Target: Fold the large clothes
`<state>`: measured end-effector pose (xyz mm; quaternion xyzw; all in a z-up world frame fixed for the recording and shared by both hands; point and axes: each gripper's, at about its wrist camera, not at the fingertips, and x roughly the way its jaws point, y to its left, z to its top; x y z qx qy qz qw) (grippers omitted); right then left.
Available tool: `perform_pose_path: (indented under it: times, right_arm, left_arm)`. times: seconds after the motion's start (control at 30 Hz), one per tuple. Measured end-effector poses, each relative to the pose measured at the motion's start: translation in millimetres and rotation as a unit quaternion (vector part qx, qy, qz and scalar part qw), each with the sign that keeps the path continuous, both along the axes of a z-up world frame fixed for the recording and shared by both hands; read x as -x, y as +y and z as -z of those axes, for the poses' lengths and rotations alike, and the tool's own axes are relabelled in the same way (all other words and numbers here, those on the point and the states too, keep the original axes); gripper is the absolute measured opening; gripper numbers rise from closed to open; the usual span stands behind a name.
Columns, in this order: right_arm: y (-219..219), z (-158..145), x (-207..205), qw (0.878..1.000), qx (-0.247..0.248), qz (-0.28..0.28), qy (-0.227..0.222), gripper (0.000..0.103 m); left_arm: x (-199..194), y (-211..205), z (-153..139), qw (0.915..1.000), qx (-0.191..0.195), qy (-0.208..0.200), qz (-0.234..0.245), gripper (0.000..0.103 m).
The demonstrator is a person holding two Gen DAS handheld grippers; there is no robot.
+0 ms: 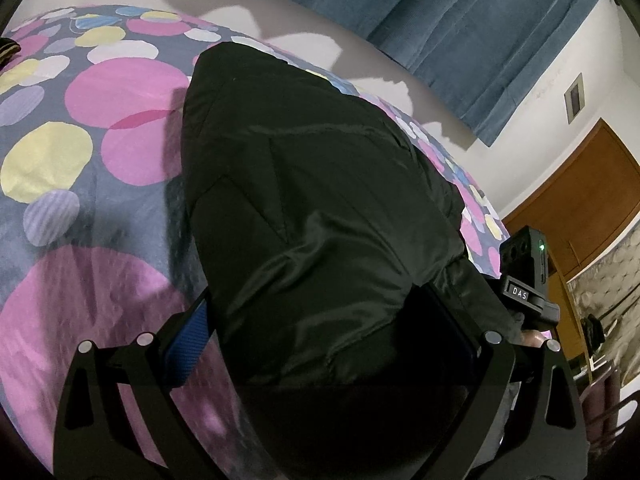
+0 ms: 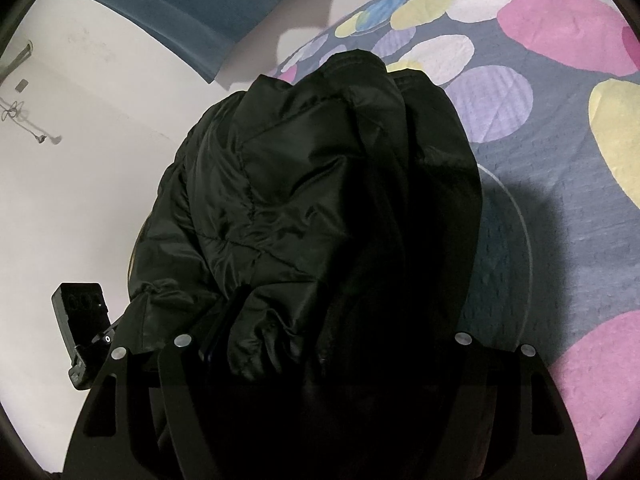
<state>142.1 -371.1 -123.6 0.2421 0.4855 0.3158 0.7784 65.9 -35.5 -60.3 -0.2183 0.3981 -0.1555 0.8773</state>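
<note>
Black padded jacket (image 1: 320, 208) bunched between both grippers' fingers (image 1: 188, 344), on dotted bedspread (image 1: 80, 152).

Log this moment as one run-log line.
stage: mid-fold | left gripper: around black jacket | right gripper: around jacket | surface: dotted bedspread

A bulky black jacket (image 2: 320, 184) fills the right hand-held gripper (image 2: 320, 344), above a spotted bedspread (image 2: 568, 216).

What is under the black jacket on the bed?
The black jacket lies on the circle-patterned bedspread, which shows all around it. Whatever lies directly beneath is covered; each tool's fingertips are hidden in its fabric too.
</note>
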Motion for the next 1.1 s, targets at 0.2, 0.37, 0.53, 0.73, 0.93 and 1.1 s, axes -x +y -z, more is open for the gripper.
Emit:
perform_pose_path:
  times: [0.2,0.37,0.53,0.73,0.93,1.1]
  right_arm:
    - [-4,-2,0,1.000,-0.005,0.005,0.004,0.078]
    - [-6,-6,6,1.000,0.007,0.008,0.011,0.082]
    - [-10,-16,16,1.000,0.022,0.006,0.011,0.083]
    - [-15,-30,35,0.999,0.042,0.001,0.001,0.084]
    - [-25,-32,45,0.999,0.037,0.001,0.007,0.084]
    - [-24,-34,48,0.999,0.049,0.006,0.003,0.086]
  left_arm:
    - [2,1,-5,0.9998,-0.017,-0.009,-0.001,0.098]
    - [11,0,-11,0.9995,-0.028,-0.014,0.007,0.098]
    - [20,-3,-15,0.9989,-0.039,-0.021,0.018,0.098]
    - [21,-3,-15,0.9987,-0.042,-0.021,0.021,0.098]
    - [23,-6,-15,0.9984,-0.047,-0.023,0.021,0.098]
    - [26,-6,-15,0.9985,-0.044,-0.022,0.023,0.098]
